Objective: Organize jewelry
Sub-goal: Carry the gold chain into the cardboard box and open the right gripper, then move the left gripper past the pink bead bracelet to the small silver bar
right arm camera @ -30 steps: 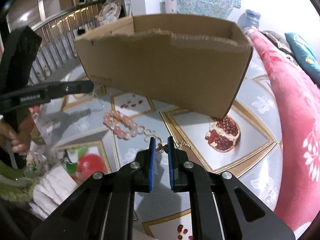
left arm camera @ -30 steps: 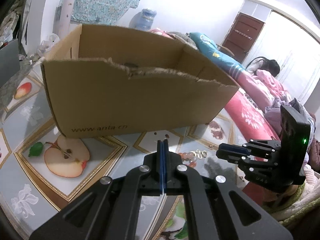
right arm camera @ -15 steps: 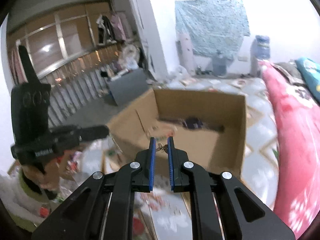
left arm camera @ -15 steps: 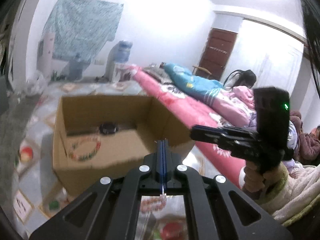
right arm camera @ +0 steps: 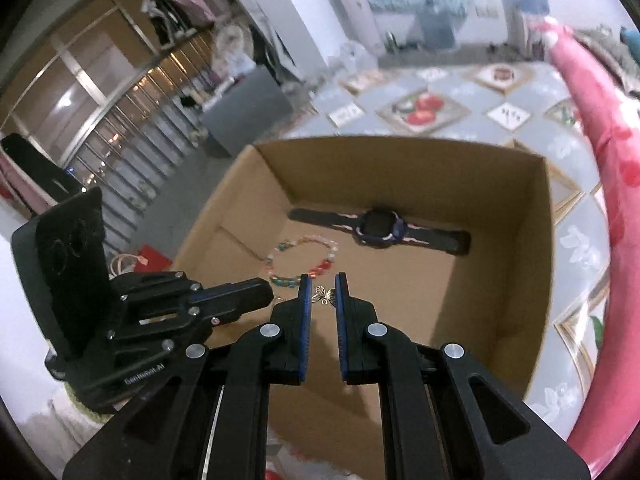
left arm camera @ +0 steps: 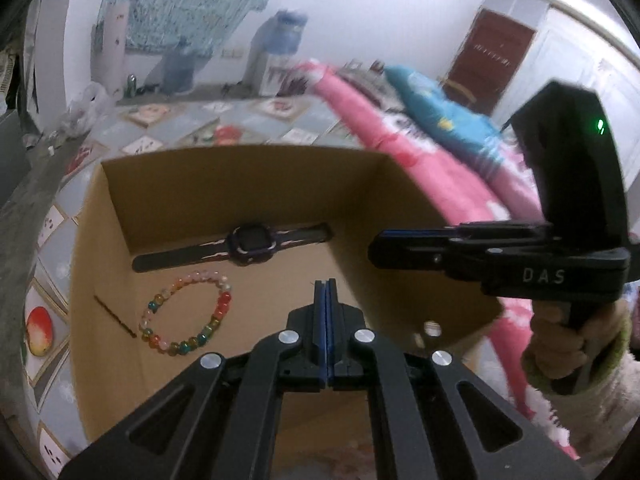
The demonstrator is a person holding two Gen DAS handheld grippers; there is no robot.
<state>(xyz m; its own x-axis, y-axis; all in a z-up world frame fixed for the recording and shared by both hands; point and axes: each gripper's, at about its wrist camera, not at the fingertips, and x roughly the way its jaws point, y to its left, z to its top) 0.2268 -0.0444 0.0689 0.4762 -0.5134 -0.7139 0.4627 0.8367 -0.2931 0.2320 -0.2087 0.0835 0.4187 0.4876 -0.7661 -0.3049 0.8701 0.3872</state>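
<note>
Both grippers had been raised from floor level above the cardboard box (right arm camera: 532, 280). A light, fragile butterfly charm (right arm camera: 323, 296) was pinched by the slightly parted right gripper (right arm camera: 323, 298), twelve o'clock; left gripper (left arm camera: 327, 320) closed, empty.

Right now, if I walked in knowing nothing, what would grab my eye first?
Probably the open cardboard box filling the middle of both views, with a dark purple watch lying along its far wall and a multicoloured bead bracelet on its floor nearer the left. Then the right tongs over the box, pinching a tiny gold butterfly charm, and the left tongs beside them, shut on nothing.
</note>
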